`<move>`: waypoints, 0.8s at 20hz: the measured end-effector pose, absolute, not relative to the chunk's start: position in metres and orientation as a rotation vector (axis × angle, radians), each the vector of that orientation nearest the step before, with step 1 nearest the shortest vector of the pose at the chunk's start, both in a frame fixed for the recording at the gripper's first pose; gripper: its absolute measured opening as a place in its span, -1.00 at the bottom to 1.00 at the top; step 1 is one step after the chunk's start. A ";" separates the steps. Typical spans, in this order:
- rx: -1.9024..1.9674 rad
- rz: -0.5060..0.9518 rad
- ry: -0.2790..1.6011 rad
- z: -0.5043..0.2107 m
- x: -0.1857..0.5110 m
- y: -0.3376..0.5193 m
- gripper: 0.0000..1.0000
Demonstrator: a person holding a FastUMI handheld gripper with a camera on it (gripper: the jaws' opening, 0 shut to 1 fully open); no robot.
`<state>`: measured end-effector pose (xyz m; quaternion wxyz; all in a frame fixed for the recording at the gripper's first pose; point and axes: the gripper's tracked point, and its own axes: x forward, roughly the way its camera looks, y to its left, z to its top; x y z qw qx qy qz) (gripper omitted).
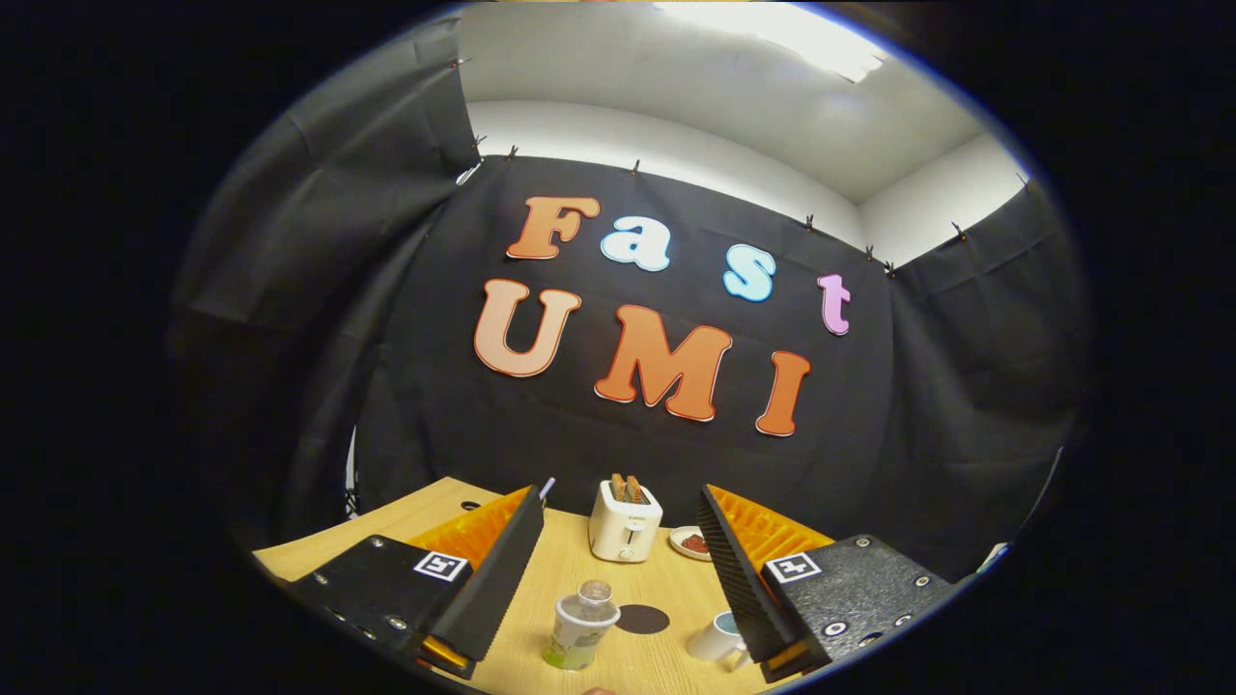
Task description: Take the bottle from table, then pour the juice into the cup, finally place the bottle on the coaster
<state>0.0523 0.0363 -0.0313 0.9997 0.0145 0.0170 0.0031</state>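
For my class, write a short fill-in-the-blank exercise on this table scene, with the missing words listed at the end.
1. The gripper is ____, and the bottle stands on the table between its fingers, untouched.
2. The dark round coaster lies between the bottle and the ____.
3. Beyond the bottle stands a toaster with ____ in its slots.
4. Beside the toaster sits a small ____ holding something reddish.

Missing words: open; cup; toast; plate
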 end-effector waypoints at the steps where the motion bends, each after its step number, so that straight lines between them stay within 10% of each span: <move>1: 0.070 0.011 0.033 -0.034 0.050 0.036 0.92; 16: 0.186 -0.049 0.265 -0.161 0.035 0.049 0.87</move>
